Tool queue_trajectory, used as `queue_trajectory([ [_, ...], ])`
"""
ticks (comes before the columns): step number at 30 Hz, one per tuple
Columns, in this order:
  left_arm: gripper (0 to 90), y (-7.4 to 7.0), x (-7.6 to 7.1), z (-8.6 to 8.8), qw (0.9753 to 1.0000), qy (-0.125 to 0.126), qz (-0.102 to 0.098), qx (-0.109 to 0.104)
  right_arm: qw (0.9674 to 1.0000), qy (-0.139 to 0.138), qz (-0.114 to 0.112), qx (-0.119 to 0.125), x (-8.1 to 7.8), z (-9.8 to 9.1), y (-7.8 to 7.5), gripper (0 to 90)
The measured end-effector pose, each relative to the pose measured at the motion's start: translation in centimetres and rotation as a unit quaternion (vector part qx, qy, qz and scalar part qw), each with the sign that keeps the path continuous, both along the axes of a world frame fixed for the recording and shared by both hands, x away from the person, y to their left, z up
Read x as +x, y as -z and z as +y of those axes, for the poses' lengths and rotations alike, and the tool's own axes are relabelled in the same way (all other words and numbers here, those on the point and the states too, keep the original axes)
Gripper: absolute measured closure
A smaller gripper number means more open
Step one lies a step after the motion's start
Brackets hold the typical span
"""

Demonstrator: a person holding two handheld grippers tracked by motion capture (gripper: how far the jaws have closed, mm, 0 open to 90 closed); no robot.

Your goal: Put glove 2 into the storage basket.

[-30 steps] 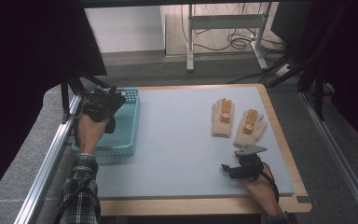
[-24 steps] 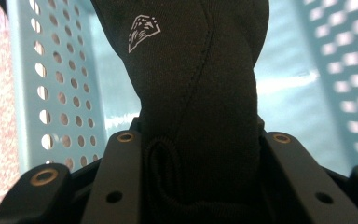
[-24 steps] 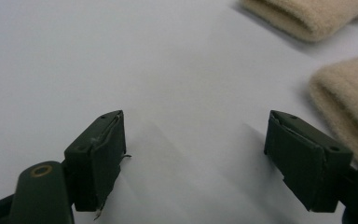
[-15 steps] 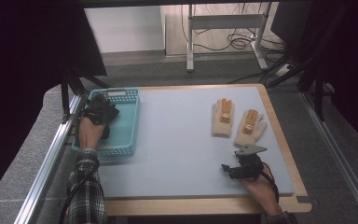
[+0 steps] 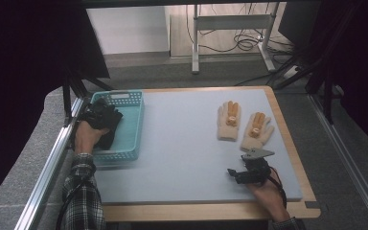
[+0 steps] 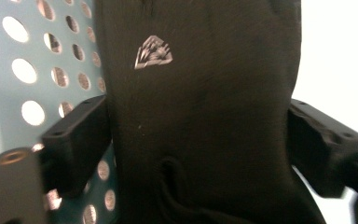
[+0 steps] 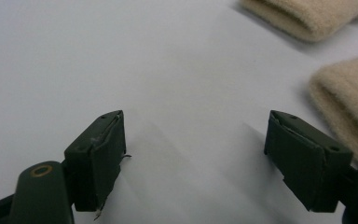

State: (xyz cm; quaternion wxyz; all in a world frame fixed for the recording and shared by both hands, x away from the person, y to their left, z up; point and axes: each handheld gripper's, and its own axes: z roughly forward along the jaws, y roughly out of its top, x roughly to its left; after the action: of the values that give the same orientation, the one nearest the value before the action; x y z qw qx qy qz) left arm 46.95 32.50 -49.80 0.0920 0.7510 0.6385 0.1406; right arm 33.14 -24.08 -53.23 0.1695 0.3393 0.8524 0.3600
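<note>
Your left gripper [image 5: 101, 117] sits over the teal perforated basket [image 5: 129, 136] at the table's left side, and its jaws have just been opening. They now stand apart on either side of a black glove [image 6: 200, 116], which lies between them with a small silver emblem [image 6: 153, 52] facing the camera; whether the pads touch the fabric you cannot tell. The glove lies against the basket's holed wall. Your right gripper [image 5: 239, 173] rests near the table's front edge, jaws wide with nothing between them, just below the two beige gloves [image 5: 244, 124].
</note>
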Motion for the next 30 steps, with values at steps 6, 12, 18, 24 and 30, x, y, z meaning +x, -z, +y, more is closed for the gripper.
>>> queue_trajectory([
  [6, 5.1, -1.9, -1.2, 1.0, 0.9983, -0.001, -0.031, -0.050, 1.0000, 0.000, 0.000, 0.000, 0.0, 0.0, 0.0, 20.2],
  [12, 3.7, -3.5, -2.7, 1.4, 0.9916, 0.008, -0.077, -0.104, 1.0000, 0.000, 0.000, 0.000, 0.0, 0.0, 0.0, 20.2],
  [18, 2.1, -4.1, -3.9, 0.6, 0.9858, 0.040, -0.109, -0.121, 1.0000, 0.000, 0.000, 0.000, 0.0, 0.0, 0.0, 20.2],
  [24, 1.5, -4.9, -5.0, -0.9, 0.9773, 0.070, -0.142, -0.140, 1.0000, 0.000, 0.000, 0.000, 0.0, 0.0, 0.0, 20.2],
  [30, 1.1, -5.8, -6.0, -3.3, 0.9727, 0.106, -0.155, -0.137, 1.0000, 0.000, 0.000, -0.001, 0.0, 0.0, 0.0, 20.2],
])
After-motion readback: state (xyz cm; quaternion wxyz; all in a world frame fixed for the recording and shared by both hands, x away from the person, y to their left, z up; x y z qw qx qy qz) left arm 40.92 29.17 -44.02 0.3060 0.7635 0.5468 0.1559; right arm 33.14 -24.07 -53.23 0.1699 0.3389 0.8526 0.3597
